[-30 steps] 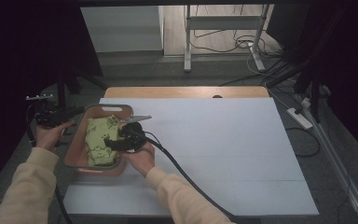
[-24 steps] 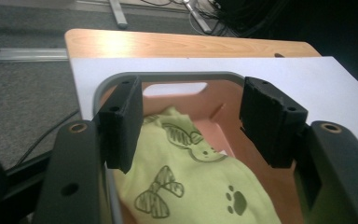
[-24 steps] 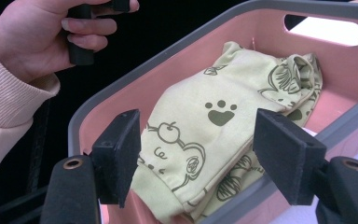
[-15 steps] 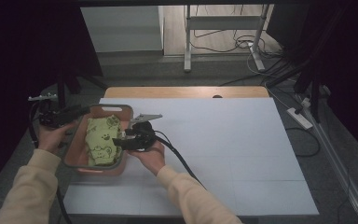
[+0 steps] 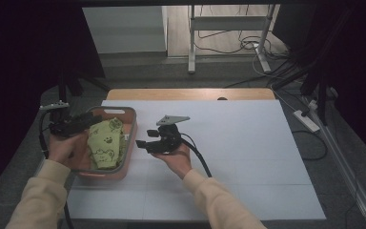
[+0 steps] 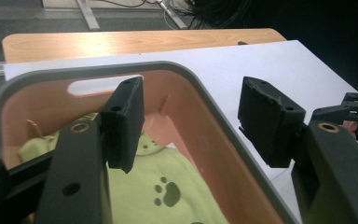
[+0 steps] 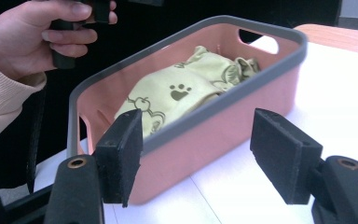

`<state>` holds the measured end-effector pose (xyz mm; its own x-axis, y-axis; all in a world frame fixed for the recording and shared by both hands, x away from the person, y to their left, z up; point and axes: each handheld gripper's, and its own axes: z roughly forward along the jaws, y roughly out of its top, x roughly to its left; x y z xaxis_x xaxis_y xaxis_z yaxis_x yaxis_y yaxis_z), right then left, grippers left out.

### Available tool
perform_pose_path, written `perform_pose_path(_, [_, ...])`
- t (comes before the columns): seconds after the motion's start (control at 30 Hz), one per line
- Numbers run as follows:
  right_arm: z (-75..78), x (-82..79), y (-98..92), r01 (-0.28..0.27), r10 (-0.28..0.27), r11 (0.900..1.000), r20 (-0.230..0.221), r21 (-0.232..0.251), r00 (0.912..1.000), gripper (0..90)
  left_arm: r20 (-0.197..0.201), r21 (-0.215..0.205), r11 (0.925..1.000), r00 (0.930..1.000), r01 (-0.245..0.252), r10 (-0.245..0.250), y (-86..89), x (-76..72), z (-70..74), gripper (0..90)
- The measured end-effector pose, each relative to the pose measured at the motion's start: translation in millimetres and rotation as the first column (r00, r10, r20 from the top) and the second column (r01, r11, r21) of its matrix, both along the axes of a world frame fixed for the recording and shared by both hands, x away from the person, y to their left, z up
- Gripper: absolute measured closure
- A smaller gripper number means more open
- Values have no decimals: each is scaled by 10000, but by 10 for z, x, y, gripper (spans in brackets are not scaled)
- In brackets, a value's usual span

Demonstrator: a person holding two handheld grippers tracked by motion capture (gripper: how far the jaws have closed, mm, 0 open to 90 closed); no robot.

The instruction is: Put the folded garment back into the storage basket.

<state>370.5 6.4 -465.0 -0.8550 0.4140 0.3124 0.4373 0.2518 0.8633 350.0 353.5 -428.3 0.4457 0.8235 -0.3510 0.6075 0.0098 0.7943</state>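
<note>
White table sheet (image 5: 248, 157) spans the frame, bare at centre and right. Left of centre, right gripper (image 5: 143, 144) and left gripper (image 5: 93, 118), jaws parted and empty, flank the pink basket (image 5: 132, 125) holding green cloth (image 5: 106, 143); wooden edge (image 5: 190, 94), dark floor beyond.

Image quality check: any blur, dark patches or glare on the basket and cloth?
High view: dim, surroundings nearly black, basket and cloth still readable. Left gripper view: near fingers soft, cloth paw print sharp enough. Right gripper view: evenly lit, basket rim crisp, no glare, hand slightly soft.
</note>
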Motion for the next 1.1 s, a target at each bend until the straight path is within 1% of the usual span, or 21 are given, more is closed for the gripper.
perform_pose_path(0.1, [7, -15, -114, 34, -34, 10000, 13, 32, 10000, 346, 68, -77, 10000, 10000, 54, -53, -60, -58, -3, 410])
perform_pose_path(0.23, [17, -33, -275, 109, -109, 9999, 48, 46, 9999, 345, 145, 40, 9996, 9995, 274, -274, -190, -163, -9, 407])
perform_pose_path(0.33, [23, -40, -417, 238, -239, 9997, 76, 88, 9997, 345, 125, 161, 9990, 9991, 412, -414, -304, -213, -38, 403])
perform_pose_path(0.53, [15, -96, -859, 660, -660, 9978, 255, 22, 9975, 346, 161, 226, 9961, 9962, 849, -853, -555, -327, -102, 397])
perform_pose_path(0.7, [15, -161, -1226, 1054, -1055, 9944, 252, 64, 9941, 347, 257, 176, 9930, 9928, 1168, -1173, -748, -436, -137, 392])
perform_pose_path(0.8, [11, -230, -1407, 1184, -1184, 9930, 371, 24, 9923, 347, 284, 157, 9905, 9902, 1364, -1368, -852, -502, -163, 391])
perform_pose_path(0.87, [8, -269, -1505, 1242, -1242, 9923, 362, 28, 9916, 348, 293, 134, 9889, 9885, 1481, -1484, -921, -541, -183, 390])
perform_pose_path(0.97, [11, -342, -1675, 1383, -1379, 9904, 465, -51, 9893, 348, 240, 168, 9860, 9857, 1661, -1665, -1015, -591, -224, 389])
perform_pose_path(1.03, [13, -385, -1786, 1442, -1435, 9895, 519, -98, 9883, 347, 204, 279, 9846, 9847, 1726, -1732, -1073, -624, -259, 388])
perform_pose_path(1.1, [7, -423, -1900, 1547, -1538, 9879, 550, -124, 9866, 348, 173, 274, 9830, 9832, 1815, -1820, -1112, -652, -288, 387])
